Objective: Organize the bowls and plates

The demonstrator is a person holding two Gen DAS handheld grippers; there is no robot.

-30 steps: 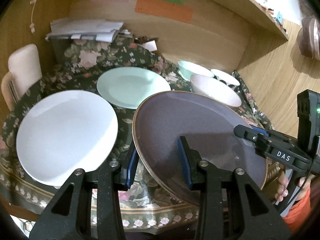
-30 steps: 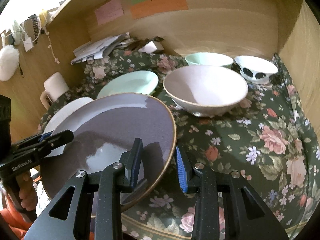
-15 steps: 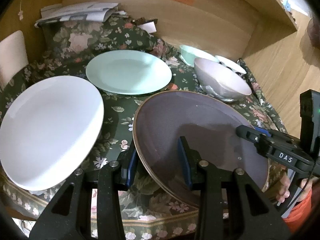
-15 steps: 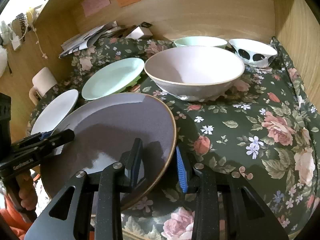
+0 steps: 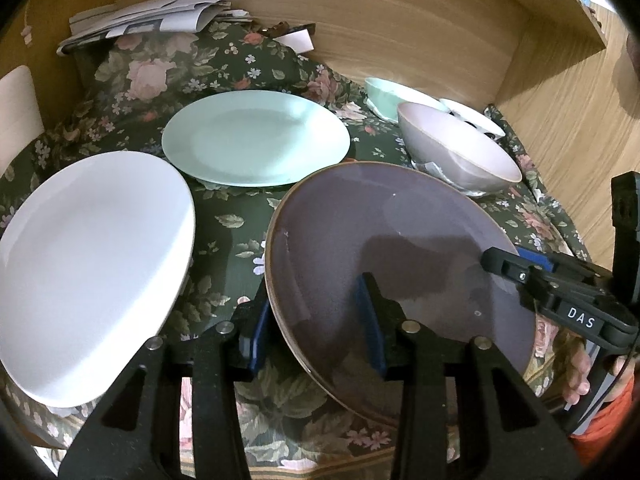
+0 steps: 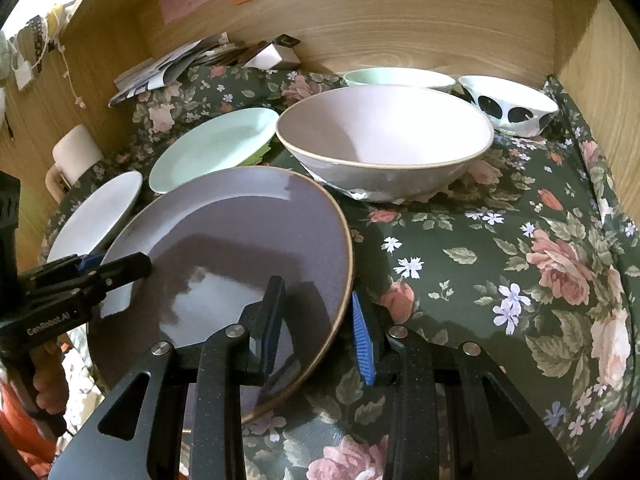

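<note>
Fingers of the left gripper (image 5: 316,320) straddle the near-left rim of the purple plate (image 5: 392,240), one blue pad under it and one on top, grasping it. Left of those fingers lies the white plate (image 5: 92,260); ahead of them the mint plate (image 5: 256,138). At the plate's opposite edge the right gripper (image 6: 318,326) pinches the rim too, one finger inside the plate and one outside. Ahead of its fingers sits the pink bowl (image 6: 384,140), with the mint bowl (image 6: 398,79) and the spotted bowl (image 6: 508,104) beyond, all on the floral cloth (image 6: 520,240).

Little looks done, as I judge it: three plates lie apart unstacked and three bowls stand separately; only the purple plate is in hand, lifted and tilted. Compared with a second ago, both views have pushed forward and lower over the cloth, with the dishes larger and the plate carried nearer the mint plate and the pink bowl.
</note>
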